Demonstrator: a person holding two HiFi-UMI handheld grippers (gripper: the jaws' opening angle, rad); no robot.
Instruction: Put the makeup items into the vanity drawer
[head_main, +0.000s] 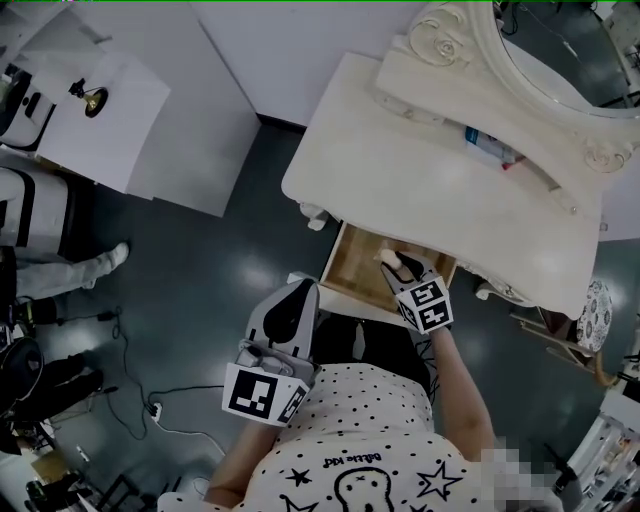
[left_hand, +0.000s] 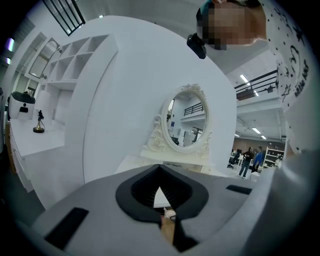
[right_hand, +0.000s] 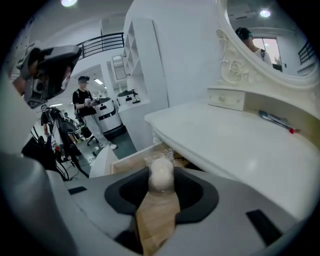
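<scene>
Head view: a cream vanity fills the far right, its oval mirror (head_main: 560, 50) standing at the back of the tabletop (head_main: 400, 170). A thin tube (head_main: 490, 148) with a red tip lies on the tabletop at the foot of the mirror. Below the tabletop's near edge the wooden drawer (head_main: 362, 262) is pulled out toward the person. The tabletop overhangs the drawer's far part and hides it. The right tongs (head_main: 398, 264) reach down over the drawer's right half, and their marker cube (head_main: 425, 305) covers the drawer's near right corner. The right gripper view shows these tongs spread fairly wide and pressed on a beige egg-shaped makeup sponge (right_hand: 161, 172). The sponge sits above the open drawer and blocks the sight of its middle. The left tongs (head_main: 305, 293) hang just left of the drawer's near edge, over the dark floor. In the left gripper view their tips meet with nothing between them. Further left a cable (head_main: 150, 405) trails across the floor. A second person's leg and shoe (head_main: 100, 262) stand near a white side table (head_main: 130, 130) that carries a small dark figurine (head_main: 90, 98).
</scene>
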